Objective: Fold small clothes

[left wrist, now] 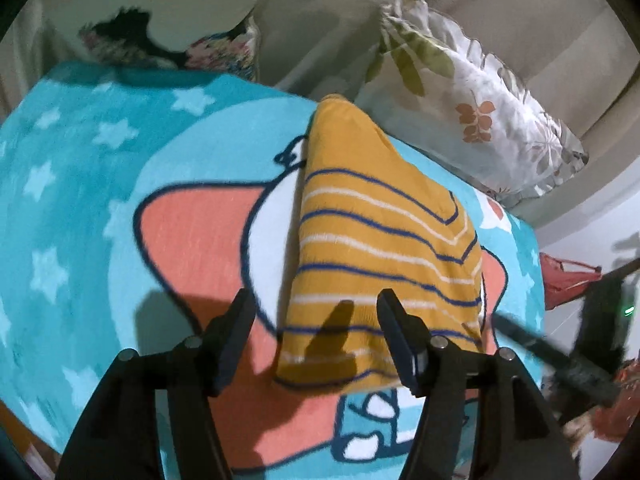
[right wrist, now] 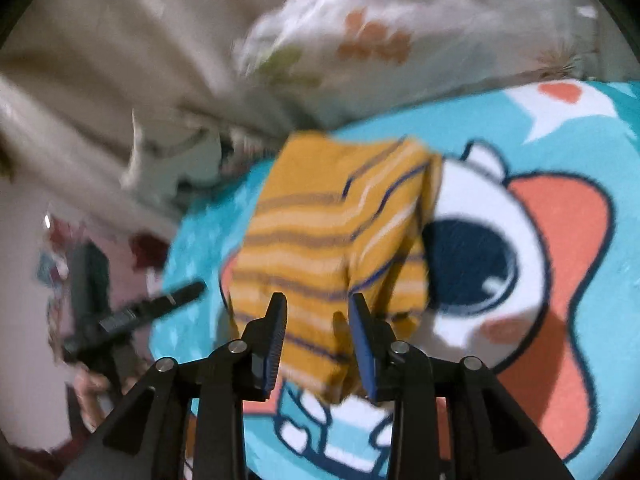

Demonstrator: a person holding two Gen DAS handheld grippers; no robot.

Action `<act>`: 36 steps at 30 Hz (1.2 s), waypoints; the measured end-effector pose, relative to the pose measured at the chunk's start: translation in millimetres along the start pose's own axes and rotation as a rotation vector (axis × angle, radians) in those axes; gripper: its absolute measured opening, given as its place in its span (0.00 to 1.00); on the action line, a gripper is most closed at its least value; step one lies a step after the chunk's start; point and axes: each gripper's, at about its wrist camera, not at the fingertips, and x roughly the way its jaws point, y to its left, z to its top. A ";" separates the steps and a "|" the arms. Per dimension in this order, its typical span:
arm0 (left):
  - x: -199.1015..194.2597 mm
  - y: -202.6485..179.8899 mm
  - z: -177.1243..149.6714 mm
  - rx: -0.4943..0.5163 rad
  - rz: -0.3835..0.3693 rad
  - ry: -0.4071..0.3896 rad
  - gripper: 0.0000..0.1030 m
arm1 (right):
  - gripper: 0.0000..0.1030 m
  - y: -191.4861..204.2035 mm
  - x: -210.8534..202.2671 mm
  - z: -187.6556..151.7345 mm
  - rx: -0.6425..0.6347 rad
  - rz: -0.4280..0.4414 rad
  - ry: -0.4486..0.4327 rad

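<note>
A mustard-yellow garment (left wrist: 380,240) with blue and white stripes lies folded into a narrow shape on a turquoise cartoon blanket (left wrist: 80,200). My left gripper (left wrist: 316,304) is open and empty, its fingers hovering over the garment's near left edge. In the right wrist view the same garment (right wrist: 320,232) lies ahead on the blanket (right wrist: 560,140). My right gripper (right wrist: 318,306) is open just above the garment's near end, not holding it. The right gripper also shows in the left wrist view (left wrist: 552,356) as a dark bar at the right.
A white leaf-print pillow (left wrist: 480,112) lies behind the garment against a beige sofa back (left wrist: 500,8). A floral cushion (left wrist: 224,52) sits at the back left. Red items (left wrist: 568,280) lie on the floor past the blanket's right edge.
</note>
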 end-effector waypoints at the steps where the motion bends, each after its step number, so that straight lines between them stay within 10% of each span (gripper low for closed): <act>1: 0.7 1.6 -4.4 -0.008 -0.001 0.004 0.60 | 0.34 -0.9 10.0 -6.3 -0.008 -0.024 0.029; 3: 2.0 4.4 -11.5 -0.024 0.007 0.011 0.60 | 0.31 -5.8 30.6 -16.4 0.010 -0.011 0.076; 4: 2.3 4.9 -13.9 -0.033 0.011 0.015 0.60 | 0.02 -7.4 41.8 -21.0 0.016 0.048 0.115; 7: -8.8 3.9 -22.6 -0.042 0.015 0.001 0.60 | 0.01 -15.7 42.0 -32.6 0.035 0.086 0.172; 12: -22.7 0.7 -42.9 -0.020 0.059 -0.036 0.60 | 0.01 -66.0 10.6 -46.4 0.097 -0.149 0.162; 17: -26.8 -0.1 -51.6 0.006 0.121 -0.053 0.60 | 0.03 -43.7 -39.4 -33.0 0.057 -0.110 -0.010; 18: -28.0 -0.8 -52.3 0.011 0.125 -0.055 0.60 | 0.06 -35.8 -42.9 -29.8 0.040 -0.094 -0.033; 20: -28.8 -1.5 -53.1 0.018 0.135 -0.051 0.60 | 0.56 -14.7 -32.4 -21.4 -0.003 -0.059 -0.039; 23: -31.4 -3.6 -53.9 0.041 0.134 -0.042 0.60 | 0.61 -0.6 4.5 -20.7 -0.030 -0.109 0.012; 24: -32.8 -4.2 -53.6 0.056 0.140 -0.046 0.60 | 0.58 0.4 17.9 -22.0 -0.024 -0.094 0.037; 26: -35.1 -4.5 -50.9 0.078 0.157 -0.056 0.61 | 0.05 -1.4 45.8 -26.4 0.018 -0.025 0.107; 36: -52.9 19.8 -37.4 0.128 0.161 -0.111 0.67 | 0.04 -25.3 41.9 -35.2 0.127 -0.259 0.136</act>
